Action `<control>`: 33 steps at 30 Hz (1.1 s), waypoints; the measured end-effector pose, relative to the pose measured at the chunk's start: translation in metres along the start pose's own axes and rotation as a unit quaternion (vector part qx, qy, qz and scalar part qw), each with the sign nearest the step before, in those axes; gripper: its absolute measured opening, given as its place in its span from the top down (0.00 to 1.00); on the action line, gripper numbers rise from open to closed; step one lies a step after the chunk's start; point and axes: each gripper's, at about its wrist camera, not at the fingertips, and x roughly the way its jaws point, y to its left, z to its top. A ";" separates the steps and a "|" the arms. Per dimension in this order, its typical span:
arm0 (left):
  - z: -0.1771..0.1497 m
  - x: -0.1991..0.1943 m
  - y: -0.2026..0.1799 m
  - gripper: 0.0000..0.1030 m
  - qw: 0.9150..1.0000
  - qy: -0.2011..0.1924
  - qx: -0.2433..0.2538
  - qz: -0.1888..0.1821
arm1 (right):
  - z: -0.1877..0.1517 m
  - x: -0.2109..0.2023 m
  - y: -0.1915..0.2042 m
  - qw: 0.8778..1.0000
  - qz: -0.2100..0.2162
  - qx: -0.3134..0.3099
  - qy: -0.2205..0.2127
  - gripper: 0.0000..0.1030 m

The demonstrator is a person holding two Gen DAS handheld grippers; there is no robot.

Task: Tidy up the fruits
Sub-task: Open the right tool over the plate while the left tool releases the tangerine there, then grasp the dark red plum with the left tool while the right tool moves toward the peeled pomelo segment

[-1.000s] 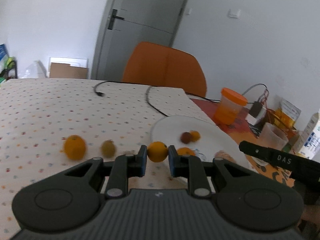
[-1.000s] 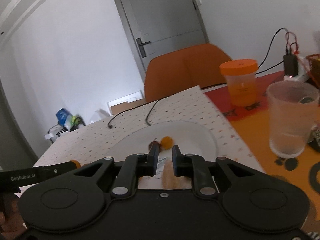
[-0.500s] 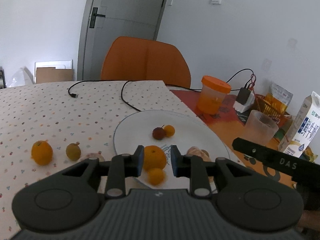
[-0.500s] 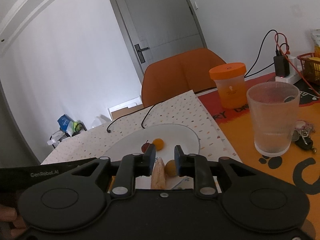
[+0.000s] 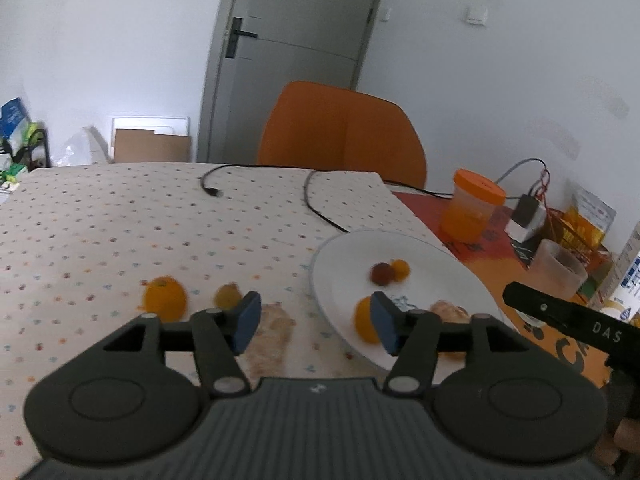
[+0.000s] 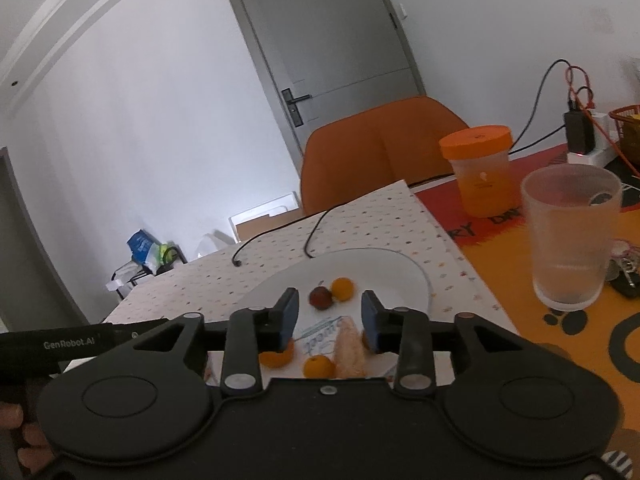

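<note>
We see the left gripper [image 5: 316, 322] with jaws spread wide, holding nothing, hanging over the dotted white tablecloth [image 5: 120, 232] at the edge of the round white plate [image 5: 432, 252]. Just past its left finger on the cloth: a pale peeled fruit piece [image 5: 274, 326], blurred so we can't say what, then a small greenish-brown fruit [image 5: 227, 296] and an orange mandarin [image 5: 165, 298] further left. By its right finger an orange citrus fruit [image 5: 366, 320] sits on the plate's near rim.

The right gripper [image 6: 329, 322] is also wide open and empty, above the plate's near side. Below it on the plate: a small orange kumquat [image 6: 318, 366] and a pale peeled segment [image 6: 350, 348]. Further in: a dark red round fruit [image 6: 321, 297] touching a small orange round fruit [image 6: 343, 288]. Off to the right stands a frosted plastic cup [image 6: 570, 236], an orange-lidded jar [image 6: 480, 170] beyond it.
</note>
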 end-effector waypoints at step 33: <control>-0.040 -0.015 0.066 0.26 0.997 0.012 -0.059 0.046 | -0.022 0.025 0.069 0.998 0.017 -0.037 0.052 0.00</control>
